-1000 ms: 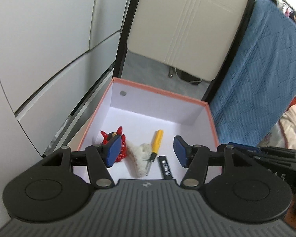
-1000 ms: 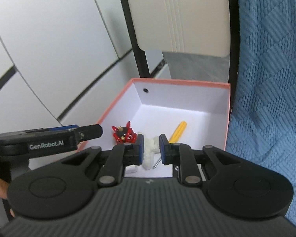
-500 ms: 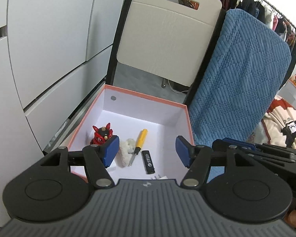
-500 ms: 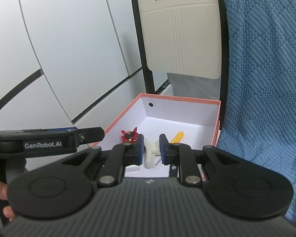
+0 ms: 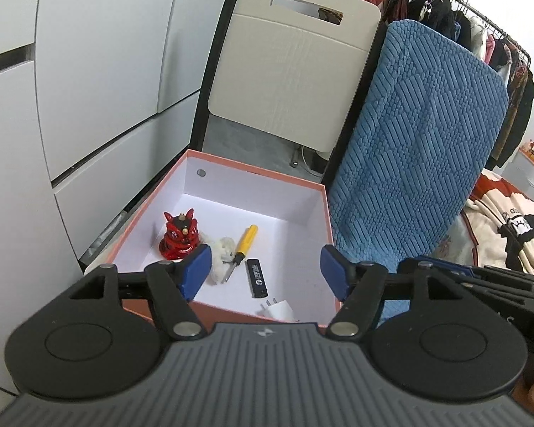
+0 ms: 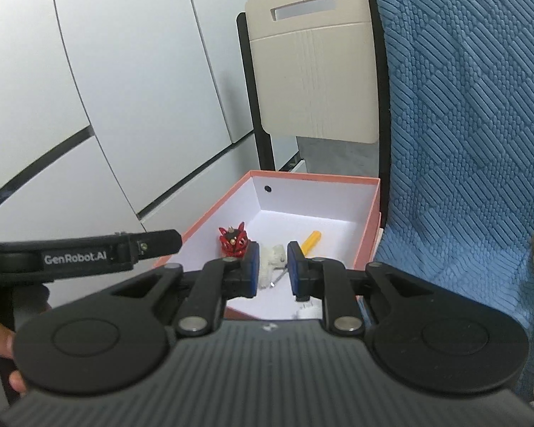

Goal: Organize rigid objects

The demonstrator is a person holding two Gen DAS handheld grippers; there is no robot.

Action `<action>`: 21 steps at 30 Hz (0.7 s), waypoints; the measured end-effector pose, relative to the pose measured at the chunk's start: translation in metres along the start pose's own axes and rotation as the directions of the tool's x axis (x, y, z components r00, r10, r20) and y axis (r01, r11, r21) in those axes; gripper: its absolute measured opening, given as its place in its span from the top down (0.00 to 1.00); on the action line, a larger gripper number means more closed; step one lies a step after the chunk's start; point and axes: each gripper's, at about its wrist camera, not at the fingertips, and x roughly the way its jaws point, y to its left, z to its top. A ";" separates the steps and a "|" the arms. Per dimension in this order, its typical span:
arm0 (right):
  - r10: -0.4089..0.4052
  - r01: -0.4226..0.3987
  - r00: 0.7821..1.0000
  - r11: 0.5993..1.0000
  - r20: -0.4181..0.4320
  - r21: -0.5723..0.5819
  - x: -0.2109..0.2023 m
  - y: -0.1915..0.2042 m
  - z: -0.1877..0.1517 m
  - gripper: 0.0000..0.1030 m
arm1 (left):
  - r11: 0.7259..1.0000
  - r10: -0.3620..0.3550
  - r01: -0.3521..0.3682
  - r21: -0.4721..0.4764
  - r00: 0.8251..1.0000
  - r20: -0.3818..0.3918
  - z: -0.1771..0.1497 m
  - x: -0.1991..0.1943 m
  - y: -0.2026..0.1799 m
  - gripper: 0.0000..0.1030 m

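I note an open rectangular cardboard box, salmon-pink outside and matt white inside, with a small round hole in its far wall. Inside lie the task's rigid objects: a glossy red horned figurine standing upright, a fluffy white tuft beside it, a yellow-handled screwdriver, a flat black lighter and a white plug adapter near the front wall. My left hand-held gripper has blue pads, jaws opening, nothing between them. My right hand-held gripper is narrow, nearly closed and empty. Behind stand a cream ribbed chair back, a quilted blue cover, smooth white cabinet panels and a clothes rail.
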 end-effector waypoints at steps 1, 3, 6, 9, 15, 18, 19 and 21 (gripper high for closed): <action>-0.004 0.004 1.000 1.000 -0.003 0.000 -0.002 -0.002 -0.003 0.80 | 1.000 0.000 0.000 -0.003 1.000 -0.002 -0.002 -0.001 -0.001 0.27; -0.011 0.011 1.000 1.000 -0.011 0.002 -0.005 -0.006 -0.008 0.80 | 1.000 0.000 -0.001 -0.009 1.000 -0.008 -0.008 -0.003 -0.001 0.25; -0.029 0.029 0.999 1.000 -0.025 -0.001 -0.008 -0.012 -0.017 0.80 | 1.000 0.019 -0.019 -0.015 1.000 -0.017 -0.015 -0.004 -0.001 0.17; -0.044 0.045 0.999 0.999 -0.028 0.002 -0.011 -0.019 -0.025 0.80 | 0.999 0.041 -0.042 -0.019 0.999 -0.026 -0.021 -0.003 0.000 0.10; -0.076 0.076 0.997 0.997 -0.034 -0.005 -0.013 -0.030 -0.033 0.77 | 0.997 0.077 -0.078 -0.024 0.996 -0.041 -0.031 -0.002 -0.002 0.04; -0.080 0.080 0.996 0.997 -0.041 -0.012 -0.011 -0.033 -0.034 0.60 | 0.996 0.088 -0.090 -0.030 0.995 -0.043 -0.035 -0.001 -0.001 0.03; -0.079 0.079 0.996 0.997 -0.042 -0.011 -0.010 -0.034 -0.034 0.45 | 0.995 0.092 -0.094 -0.034 0.995 -0.044 -0.036 -0.001 -0.001 0.02; -0.076 0.076 0.996 0.997 -0.036 -0.011 -0.011 -0.036 -0.034 0.18 | 0.995 0.092 -0.094 -0.035 0.995 -0.046 -0.037 -0.001 -0.001 0.02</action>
